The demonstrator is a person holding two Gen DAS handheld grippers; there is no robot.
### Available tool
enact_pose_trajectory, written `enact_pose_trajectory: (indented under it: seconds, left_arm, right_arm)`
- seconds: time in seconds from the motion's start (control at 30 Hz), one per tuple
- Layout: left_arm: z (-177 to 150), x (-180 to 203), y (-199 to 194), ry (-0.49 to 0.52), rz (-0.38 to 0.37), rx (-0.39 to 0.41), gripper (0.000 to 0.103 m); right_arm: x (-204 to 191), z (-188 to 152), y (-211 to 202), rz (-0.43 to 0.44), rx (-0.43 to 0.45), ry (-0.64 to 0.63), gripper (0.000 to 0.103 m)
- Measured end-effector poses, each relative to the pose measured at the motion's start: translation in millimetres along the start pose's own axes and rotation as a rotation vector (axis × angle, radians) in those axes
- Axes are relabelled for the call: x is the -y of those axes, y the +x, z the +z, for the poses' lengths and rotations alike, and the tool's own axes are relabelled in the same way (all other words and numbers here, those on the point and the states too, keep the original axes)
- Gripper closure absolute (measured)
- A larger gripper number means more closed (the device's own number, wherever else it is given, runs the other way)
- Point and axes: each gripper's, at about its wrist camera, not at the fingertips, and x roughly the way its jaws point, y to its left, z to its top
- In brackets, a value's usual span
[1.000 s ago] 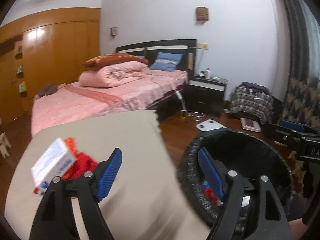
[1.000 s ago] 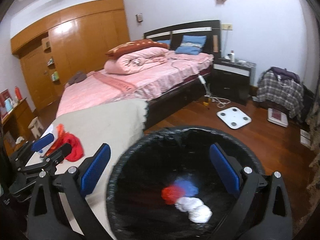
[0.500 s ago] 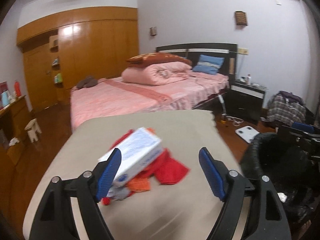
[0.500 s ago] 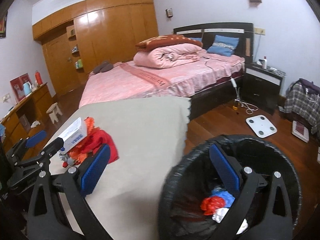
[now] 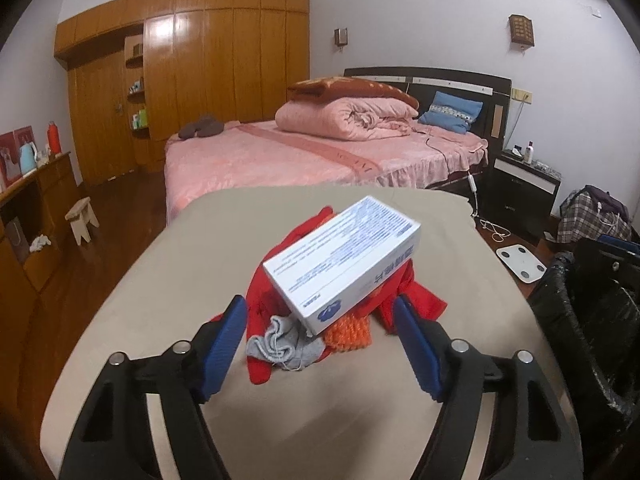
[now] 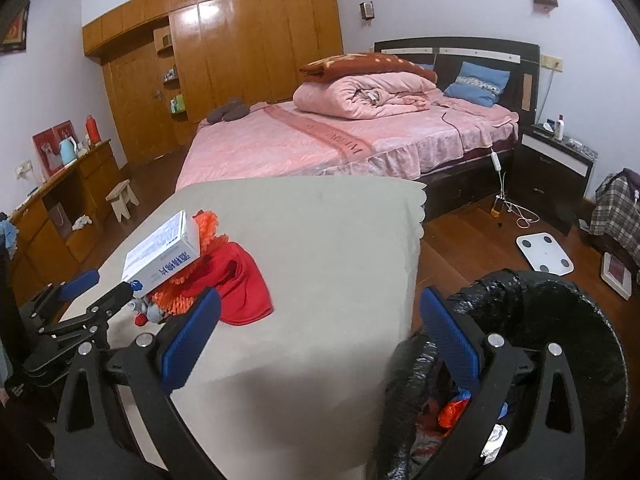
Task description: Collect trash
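Observation:
A white box with blue print (image 5: 344, 260) lies on a heap of red cloth (image 5: 416, 300), an orange knit piece (image 5: 348, 334) and a grey sock (image 5: 280, 344) on the beige-covered table (image 5: 224, 264). My left gripper (image 5: 320, 348) is open, its blue fingers on either side of the heap's near end. The box (image 6: 164, 254) and my left gripper (image 6: 104, 294) also show in the right wrist view. My right gripper (image 6: 320, 340) is open and empty above the table's right edge. The bin with a black bag (image 6: 560, 320) holds red, blue and white trash.
A pink bed (image 5: 320, 152) stands behind the table. A nightstand (image 5: 524, 188), a white scale (image 6: 544, 252) and a plaid bag (image 5: 592, 216) are on the wood floor to the right. A wooden cabinet (image 6: 48, 204) and a stool (image 5: 82, 220) stand to the left.
My left gripper has swung left from the bin to the heap with the box and closed in on it. My right gripper has shifted left, so the bin now sits at its lower right.

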Motion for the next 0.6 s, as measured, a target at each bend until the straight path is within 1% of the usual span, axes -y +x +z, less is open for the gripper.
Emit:
enact_pose_trajectory:
  seconds: [0.03,0.2,0.27,0.43,0.6]
  left_arm:
    - [-1,-2,3,-0.005,-0.003,-0.008,0.033]
    - [-6,-3,15,-0.012,-0.023,-0.035,0.048]
    - [-7,-1,18,-0.008,-0.039,-0.043,0.052]
    - [-5,19,14,0.005,-0.095,-0.037,0.053]
    - [-5,42,10,0.031,-0.186,-0.04,0.053]
  right_arm:
    - [-1,0,2,-0.001,-0.003,-0.003,0.006]
    - [-3,-2,9,-0.007,-0.018,-0.007,0.006]
    - [-2,-3,9,-0.01,-0.021,-0.009,0.006]
    - [1,-5,11,-0.022,-0.025,-0.002,0.006]
    - [7,-6,9,-0.037,-0.021,0.013,0.006]
